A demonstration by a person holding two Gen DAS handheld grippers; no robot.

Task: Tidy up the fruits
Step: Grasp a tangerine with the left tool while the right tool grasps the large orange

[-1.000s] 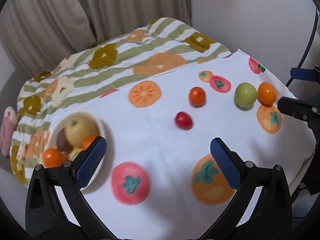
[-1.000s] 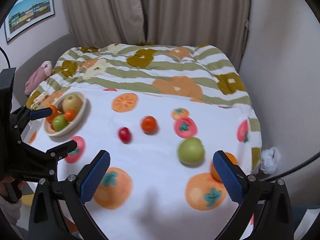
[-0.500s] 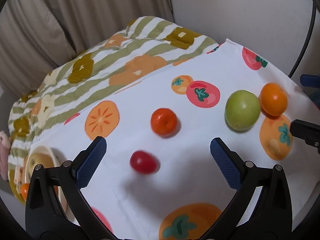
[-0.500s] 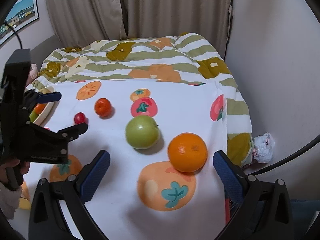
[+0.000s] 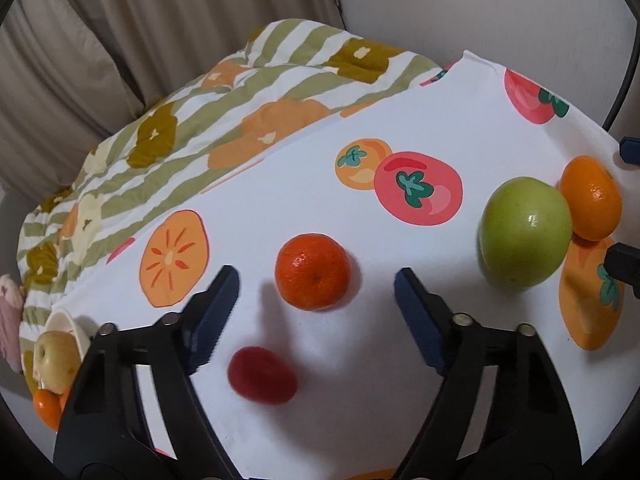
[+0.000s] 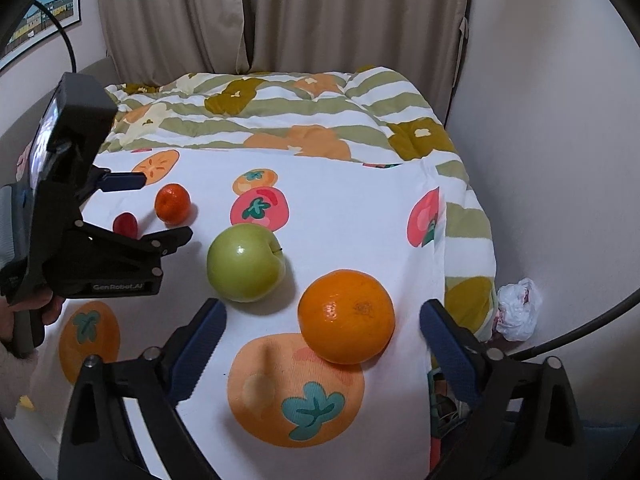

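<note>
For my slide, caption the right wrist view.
Open right tool nears an orange beside a green apple.

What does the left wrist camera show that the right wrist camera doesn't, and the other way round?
Only the left wrist view shows the bowl at the cloth's edge, with a yellow apple and a small orange fruit in it. Only the right wrist view shows the framed picture on the wall, the crumpled white bag beside the bed, and the whole left hand-held gripper, open. Both show the green apple, the big orange, the small tangerine, the red fruit, the fruit-print cloth and the striped quilt.
</note>
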